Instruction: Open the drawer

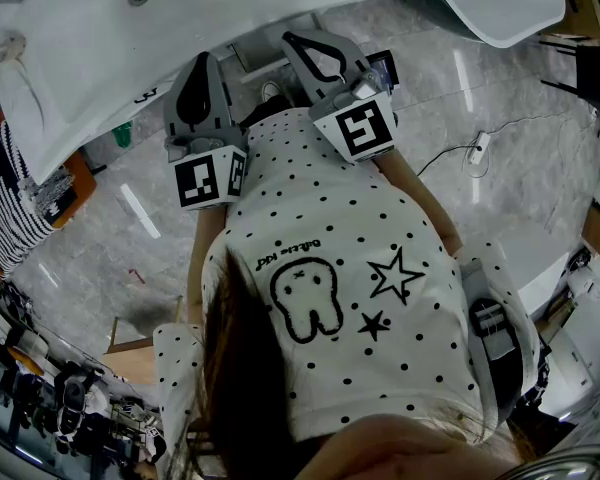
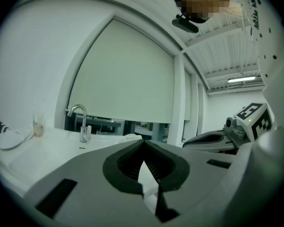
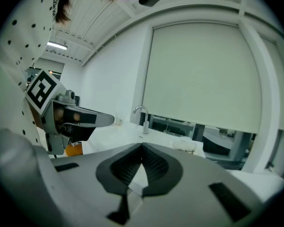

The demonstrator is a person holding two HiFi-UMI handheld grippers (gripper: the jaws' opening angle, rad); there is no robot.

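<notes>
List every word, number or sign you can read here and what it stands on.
Shirt: one small line of lettering by the cartoon tooth, too blurred to read.
Left cube, on the left gripper: black-and-white square code, no letters.
Right cube, on the right gripper: the same kind.
Nothing else bears text.

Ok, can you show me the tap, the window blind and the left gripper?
tap [image 2: 84, 129]: left gripper view, on its upright pipe.
window blind [image 2: 128, 74]: left gripper view, middle of the pale sheet.
left gripper [image 2: 143, 144]: left gripper view, where its closed jaw tips meet.
</notes>
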